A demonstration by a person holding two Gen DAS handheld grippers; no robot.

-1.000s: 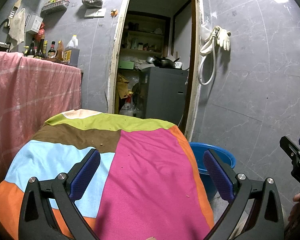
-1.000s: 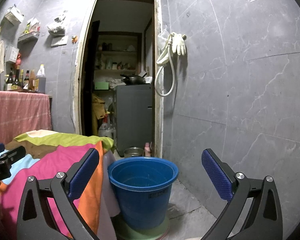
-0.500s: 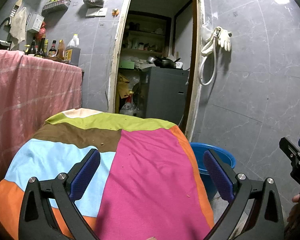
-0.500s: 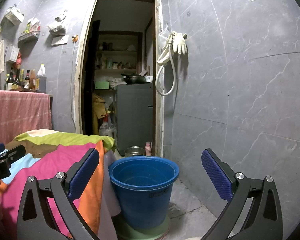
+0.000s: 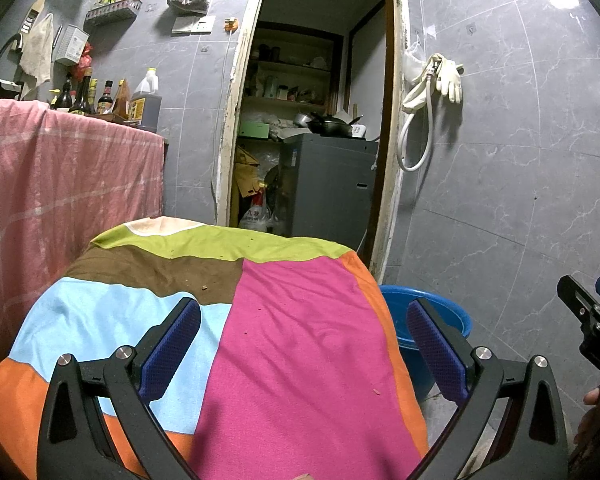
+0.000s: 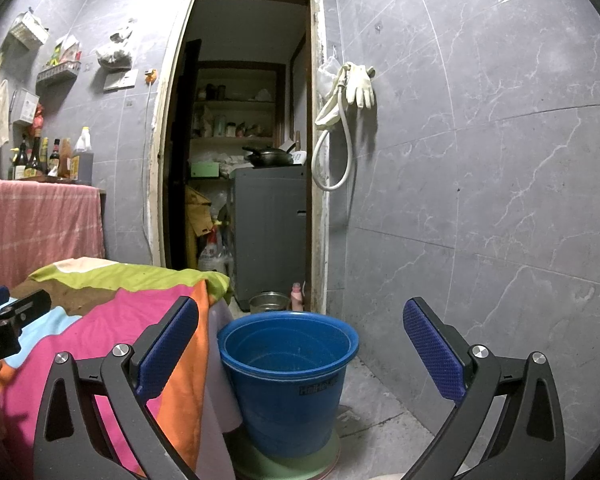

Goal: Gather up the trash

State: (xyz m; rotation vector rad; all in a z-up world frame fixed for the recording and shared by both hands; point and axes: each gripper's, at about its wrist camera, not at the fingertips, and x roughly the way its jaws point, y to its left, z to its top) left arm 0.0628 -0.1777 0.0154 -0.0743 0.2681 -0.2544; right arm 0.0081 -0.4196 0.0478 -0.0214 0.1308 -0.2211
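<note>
- Your left gripper (image 5: 302, 344) hangs over the colour-block cloth (image 5: 292, 360), jaws spread wide, nothing between them.
- Your right gripper (image 6: 300, 344) is just as wide open and empty, lined up on the blue bucket (image 6: 288, 376).
- That bucket sits on the floor on a pale green round base (image 6: 332, 454), right against the cloth's hanging orange edge. The inside looks bare from the right wrist view, just the blue bottom, no trash in it.
- The trash, as far as you can see it, is only small crumbs: one reddish bit (image 5: 377, 391) near the cloth's right edge on the pink panel, and a brownish speck (image 5: 205, 288) farther up on the brown panel. Too tiny to say what they are.
- Behind the bucket, by the door frame, a small metal pot (image 6: 266, 302) and a pink bottle (image 6: 296, 296) stand on the floor; can't see what's in the pot.
- Compared with a second ago, basically nothing's changed: both grippers are in the same spots and just as open, bucket and crumbs haven't moved.
- Farther off, a gray appliance (image 5: 328, 192) with a black wok (image 5: 330, 125) on top stands in the doorway, and bottles (image 5: 100, 98) line the pink-draped counter (image 5: 60, 184) on the left.
- White gloves (image 6: 360, 84) and a hose hang on the tiled wall.
</note>
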